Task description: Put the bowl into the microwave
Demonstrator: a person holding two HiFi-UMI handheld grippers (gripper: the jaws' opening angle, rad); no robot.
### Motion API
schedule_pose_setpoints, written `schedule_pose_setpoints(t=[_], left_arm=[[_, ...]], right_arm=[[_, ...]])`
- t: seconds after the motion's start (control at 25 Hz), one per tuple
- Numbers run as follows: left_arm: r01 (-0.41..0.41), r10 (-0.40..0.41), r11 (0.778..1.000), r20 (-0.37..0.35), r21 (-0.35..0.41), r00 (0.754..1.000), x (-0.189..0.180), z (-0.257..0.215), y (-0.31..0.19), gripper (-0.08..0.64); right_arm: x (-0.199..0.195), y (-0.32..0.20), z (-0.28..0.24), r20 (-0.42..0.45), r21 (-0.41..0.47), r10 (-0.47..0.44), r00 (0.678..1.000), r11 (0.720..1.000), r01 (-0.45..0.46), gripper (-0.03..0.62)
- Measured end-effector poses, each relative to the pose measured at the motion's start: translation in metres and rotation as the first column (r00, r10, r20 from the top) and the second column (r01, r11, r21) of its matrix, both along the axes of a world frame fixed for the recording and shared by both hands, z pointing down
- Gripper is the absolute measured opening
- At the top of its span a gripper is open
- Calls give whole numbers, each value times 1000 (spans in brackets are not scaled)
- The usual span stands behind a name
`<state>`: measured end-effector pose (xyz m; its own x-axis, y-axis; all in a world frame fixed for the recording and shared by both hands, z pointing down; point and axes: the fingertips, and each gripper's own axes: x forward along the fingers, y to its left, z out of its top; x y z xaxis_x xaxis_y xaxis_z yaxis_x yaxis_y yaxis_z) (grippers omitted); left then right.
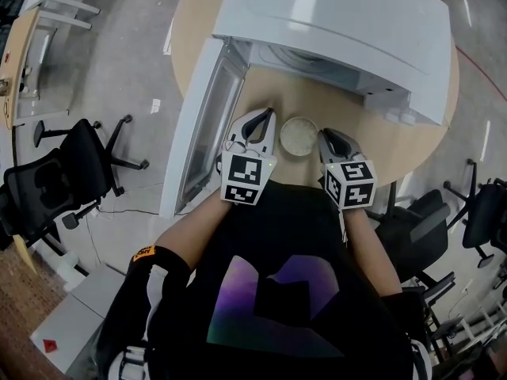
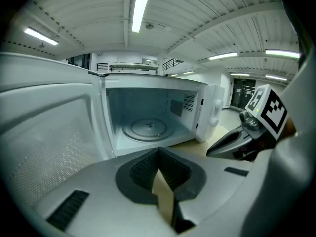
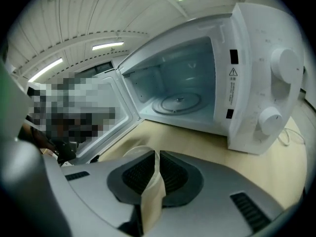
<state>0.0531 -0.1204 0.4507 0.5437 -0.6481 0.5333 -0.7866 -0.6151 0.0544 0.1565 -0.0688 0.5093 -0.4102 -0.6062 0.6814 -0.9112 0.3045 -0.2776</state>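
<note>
A small cream bowl (image 1: 299, 135) stands on the round wooden table (image 1: 396, 157), just in front of the white microwave (image 1: 333, 22). Its door (image 1: 202, 125) hangs wide open to the left, and the glass turntable (image 2: 147, 128) inside is bare. My left gripper (image 1: 270, 114) is shut and empty to the left of the bowl, pointing at the cavity (image 3: 177, 102). My right gripper (image 1: 322, 132) is shut with nothing in it, its tip close beside the bowl's right rim. In the right gripper view the bowl (image 3: 132, 152) peeks out left of the jaws.
The open door walls off the left side of the table. The microwave's two knobs (image 3: 284, 63) sit on its right panel. A cable (image 3: 291, 135) lies by its right corner. Black office chairs (image 1: 71, 172) stand on the floor around the table.
</note>
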Motion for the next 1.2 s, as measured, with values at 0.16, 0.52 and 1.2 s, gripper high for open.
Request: schedule_pose_setpoints(t=[0.16, 0.52, 1.2], left_arm=[[-6, 7, 1000, 18, -15, 1000, 2, 12, -1, 44], [5, -1, 998, 54, -64, 999, -5, 32, 2, 44], [25, -19, 996, 63, -88, 998, -3, 45, -6, 44]], right_arm=[[1, -1, 11, 22, -36, 4, 1000, 999, -3, 18], [-3, -5, 22, 90, -91, 18, 996, 996, -10, 20], [-8, 1, 43, 197, -212, 35, 980, 977, 8, 64]])
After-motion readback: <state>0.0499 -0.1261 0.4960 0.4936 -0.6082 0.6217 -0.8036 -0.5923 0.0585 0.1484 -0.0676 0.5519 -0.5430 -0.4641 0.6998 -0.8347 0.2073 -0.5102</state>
